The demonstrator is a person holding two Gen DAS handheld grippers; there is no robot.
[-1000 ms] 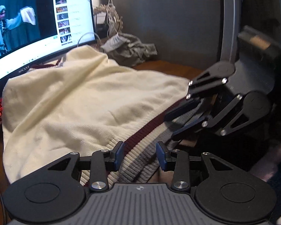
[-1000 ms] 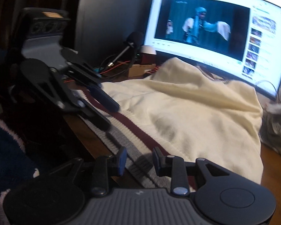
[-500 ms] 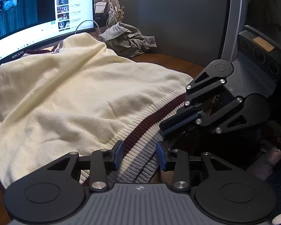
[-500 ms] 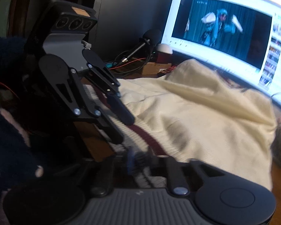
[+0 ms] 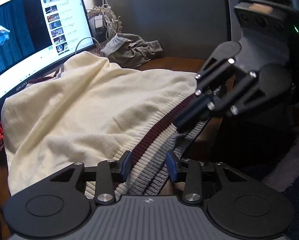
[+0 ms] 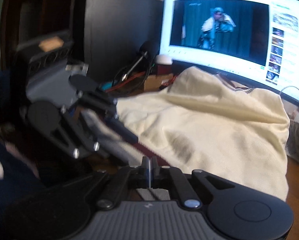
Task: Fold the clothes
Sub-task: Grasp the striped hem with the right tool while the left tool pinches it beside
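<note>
Left wrist view: a cream knitted sweater [image 5: 85, 108] lies spread over the wooden surface [image 5: 175, 64], filling the middle and left of the frame. Its ribbed hem [image 5: 149, 160], banded in maroon, cream and grey, runs from the right centre down to the bottom centre. The left gripper [image 5: 149, 165] sits at the bottom of the frame with its jaws partly apart; the hem lies between the blue pads [image 5: 127, 163], which stand clear of the fabric on either side. At the right centre the right gripper [image 5: 181, 122] comes in from the upper right, its jaws closed tight, with the tip down on the hem; from here I cannot tell how much fabric it has caught.

A curved monitor [image 5: 29, 36] glows in the upper left, playing a video. A crumpled grey garment [image 5: 129, 50] lies behind the sweater at the top centre, with a tangle of pale cables [image 5: 107, 18] above it.

The right wrist view is blurred. The right gripper's jaws are pressed together at the bottom centre, with a strip of ribbed hem showing just beneath them. The sweater spreads across the right half, and the left gripper reaches in from the left, its fingers over the hem.
</note>
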